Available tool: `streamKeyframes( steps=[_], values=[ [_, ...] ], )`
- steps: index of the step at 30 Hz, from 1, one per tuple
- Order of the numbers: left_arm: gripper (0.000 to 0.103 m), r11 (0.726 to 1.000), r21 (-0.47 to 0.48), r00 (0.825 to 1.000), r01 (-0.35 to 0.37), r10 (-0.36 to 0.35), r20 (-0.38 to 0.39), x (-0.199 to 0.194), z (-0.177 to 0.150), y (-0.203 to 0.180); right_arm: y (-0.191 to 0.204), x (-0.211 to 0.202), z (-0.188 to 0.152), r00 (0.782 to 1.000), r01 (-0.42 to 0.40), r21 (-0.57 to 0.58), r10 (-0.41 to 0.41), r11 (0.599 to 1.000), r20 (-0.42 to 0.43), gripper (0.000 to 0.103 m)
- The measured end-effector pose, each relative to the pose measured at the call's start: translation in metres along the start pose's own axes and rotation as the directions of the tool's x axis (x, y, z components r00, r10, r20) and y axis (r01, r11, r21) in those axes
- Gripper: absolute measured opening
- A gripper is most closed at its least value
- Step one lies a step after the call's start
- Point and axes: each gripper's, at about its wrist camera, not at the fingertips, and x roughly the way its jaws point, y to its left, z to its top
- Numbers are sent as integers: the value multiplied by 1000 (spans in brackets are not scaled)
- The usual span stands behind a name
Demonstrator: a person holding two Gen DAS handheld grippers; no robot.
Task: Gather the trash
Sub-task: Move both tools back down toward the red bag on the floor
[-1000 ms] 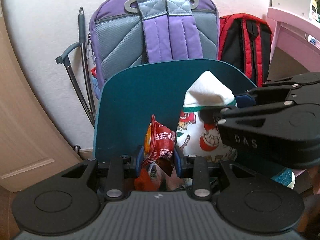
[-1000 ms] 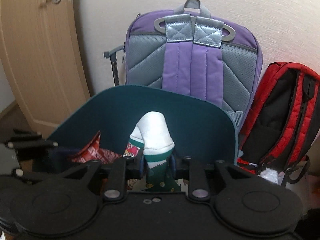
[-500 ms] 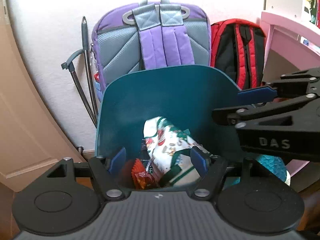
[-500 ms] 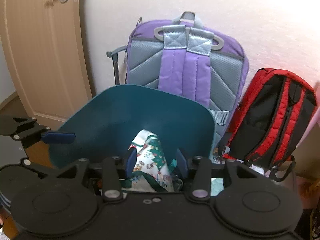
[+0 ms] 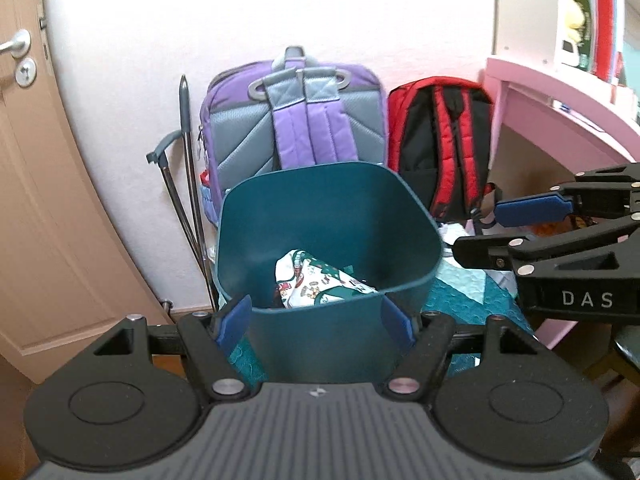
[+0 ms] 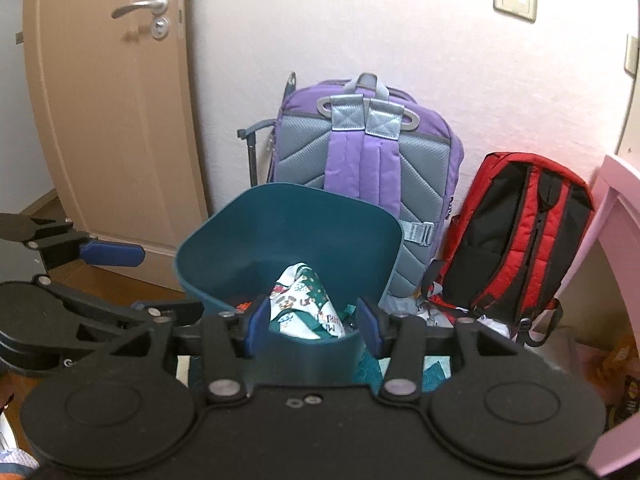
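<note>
Left wrist view looks down into the dark teal plastic bin (image 5: 328, 240), which stands on the floor just in front of the purple and grey backpack (image 5: 296, 120). Inside the bin lies the white, Christmas-printed sock-like cloth (image 5: 320, 284), bunched against the near wall; from the right wrist view a scrap of orange-red wrapper (image 6: 242, 304) peeks out to the left of it, mostly hidden. Both pieces of trash sit in the bin, free of any pad.

The left gripper (image 5: 316, 320) has its jaws spread wide, nothing between them but the bin's near wall seen beyond. The right gripper (image 6: 312, 326) has just been opening its jaws and they too stand apart with nothing in them, the cloth lying in the bin past the tips.

What could go wrong from here, as I judge it: the cloth is piled high against the bin's near wall, so a fingertip (image 6: 256, 328) passing low over the rim might snag a fold and drag it back out. The bin looks light and stands free, so a knock on its rim from either gripper could tip it toward the purple backpack or the red and black backpack (image 6: 516, 240) to the right of the bin. The two grippers hang close beside each other above the bin's front and could clash if one swings across.
</note>
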Motion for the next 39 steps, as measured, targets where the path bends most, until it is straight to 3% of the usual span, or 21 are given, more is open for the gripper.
streamKeyframes(
  steps=[8,11,21,29,34,39],
  values=[
    [71,999,18,999,47,-48,19,-49,-32,-15,18,-47,-25,999,-41,-6,42,999,28,48],
    [76,998,22,998,63,-63,13,-60,-50,-18,25,-58,-39,997,-69,3,69,998,23,48],
    [83,994,16,994,111,-111,-26,-68,-117,-13,40,-58,-95,988,-150,22,150,988,-26,49],
    [84,989,-47,985,143,-146,-86,-25,-177,4,32,-14,-151,973,-187,126,201,974,-111,50],
    [97,981,-132,981,141,-157,-119,23,-214,25,29,28,-192,957,-202,199,236,959,-167,50],
    [97,983,-153,976,104,-130,-174,82,-251,42,35,84,-231,937,-180,195,229,964,-264,50]
  ],
)
